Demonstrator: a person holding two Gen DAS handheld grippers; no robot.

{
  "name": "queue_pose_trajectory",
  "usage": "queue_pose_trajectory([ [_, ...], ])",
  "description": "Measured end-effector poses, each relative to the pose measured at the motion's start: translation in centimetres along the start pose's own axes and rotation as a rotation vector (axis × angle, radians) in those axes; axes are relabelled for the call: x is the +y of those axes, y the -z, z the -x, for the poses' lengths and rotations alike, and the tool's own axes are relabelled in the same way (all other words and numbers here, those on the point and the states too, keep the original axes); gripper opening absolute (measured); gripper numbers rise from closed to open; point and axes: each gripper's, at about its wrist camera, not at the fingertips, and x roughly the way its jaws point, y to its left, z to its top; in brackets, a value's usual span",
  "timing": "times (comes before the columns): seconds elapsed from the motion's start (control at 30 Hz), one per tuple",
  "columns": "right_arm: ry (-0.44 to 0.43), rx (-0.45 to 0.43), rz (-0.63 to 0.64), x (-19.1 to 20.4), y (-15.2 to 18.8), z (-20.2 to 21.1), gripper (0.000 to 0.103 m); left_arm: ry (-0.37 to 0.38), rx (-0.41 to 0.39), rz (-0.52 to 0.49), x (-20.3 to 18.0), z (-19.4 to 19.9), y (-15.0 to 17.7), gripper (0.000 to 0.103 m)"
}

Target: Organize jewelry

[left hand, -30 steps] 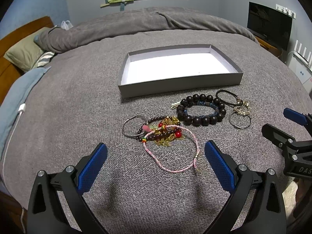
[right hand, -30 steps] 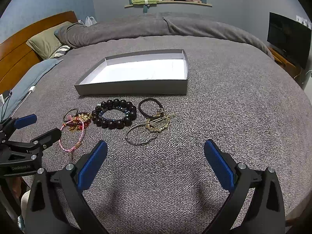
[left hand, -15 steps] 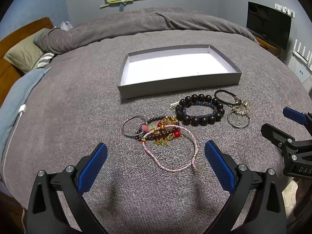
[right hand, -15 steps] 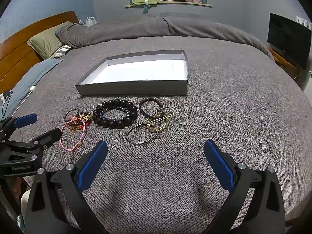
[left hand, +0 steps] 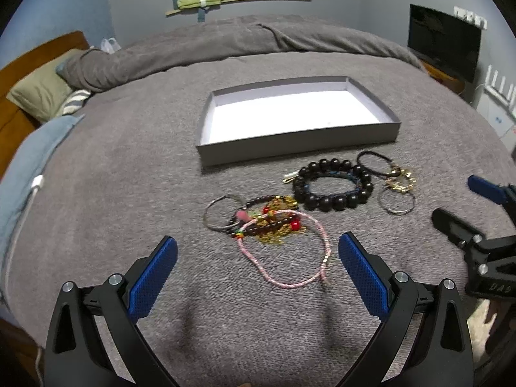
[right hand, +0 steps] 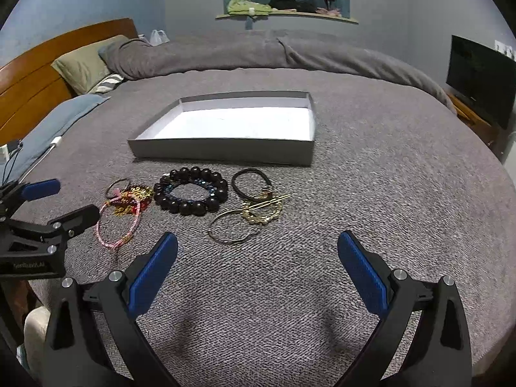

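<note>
A shallow grey box (left hand: 295, 143) (right hand: 222, 153) with a white floor lies empty on the grey bed cover. In front of it lies jewelry: a dark bead bracelet (left hand: 332, 183) (right hand: 191, 189), a black cord bracelet (left hand: 374, 161) (right hand: 251, 183), a gold chain piece (left hand: 400, 180) (right hand: 262, 213), a thin metal hoop (left hand: 396, 201) (right hand: 233, 230), a pink cord bracelet (left hand: 287, 251) (right hand: 117, 224) and a tangled pile of small pieces (left hand: 261, 216) (right hand: 129, 195). My left gripper (left hand: 254, 267) is open just short of the pink bracelet. My right gripper (right hand: 258, 264) is open, near the hoop.
The bed cover (right hand: 371, 177) spreads wide to the right of the box. Pillows (right hand: 84, 64) and a wooden headboard (right hand: 35, 77) are at the left. A TV (right hand: 480, 80) stands at the right. A charging cable (left hand: 29, 200) lies at the left edge.
Both grippers have drifted very slightly; the jewelry and the box have not moved. Both stay open.
</note>
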Motion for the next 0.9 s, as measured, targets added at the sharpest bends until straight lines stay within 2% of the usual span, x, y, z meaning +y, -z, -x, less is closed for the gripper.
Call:
queue_pose_trajectory([
  [0.07, -0.034, 0.007, -0.012, -0.1, 0.1, -0.1, 0.098, 0.016, -0.010, 0.018, 0.4, 0.0, 0.0, 0.099],
  [0.2, -0.069, 0.020, -0.016, -0.2, 0.4, -0.5, 0.098, -0.020, -0.024, -0.015, 0.9, -0.5, 0.2, 0.099],
  [0.27, -0.064, 0.027, 0.006, 0.0, 0.6, -0.8, 0.098, 0.039, -0.052, -0.022, 1.2, -0.5, 0.3, 0.099],
  [0.37, -0.069, 0.038, 0.016, 0.1, 0.9, -1.3, 0.098, 0.081, -0.018, -0.017, 1.7, -1.1, 0.8, 0.099],
  [0.53, -0.078, 0.062, -0.004, -0.4, 1.3, -1.9, 0.098, 0.097, 0.031, -0.006, 2.9, -1.9, 2.2, 0.099],
  [0.57, -0.083, 0.066, 0.001, -0.4, 1.4, -1.9, 0.098, 0.120, 0.038, -0.007, 3.2, -1.9, 2.5, 0.099],
  [0.67, -0.118, 0.063, 0.011, -0.3, 1.6, -2.0, 0.098, 0.122, 0.034, -0.009, 3.7, -1.9, 3.1, 0.099],
  [0.77, -0.116, 0.069, 0.029, 0.1, 1.8, -2.2, 0.098, 0.156, 0.031, 0.000, 4.0, -2.3, 3.2, 0.099],
  [0.9, -0.129, 0.070, 0.038, 0.1, 1.8, -2.6, 0.098, 0.167, 0.020, -0.033, 3.4, -2.4, 2.9, 0.098],
])
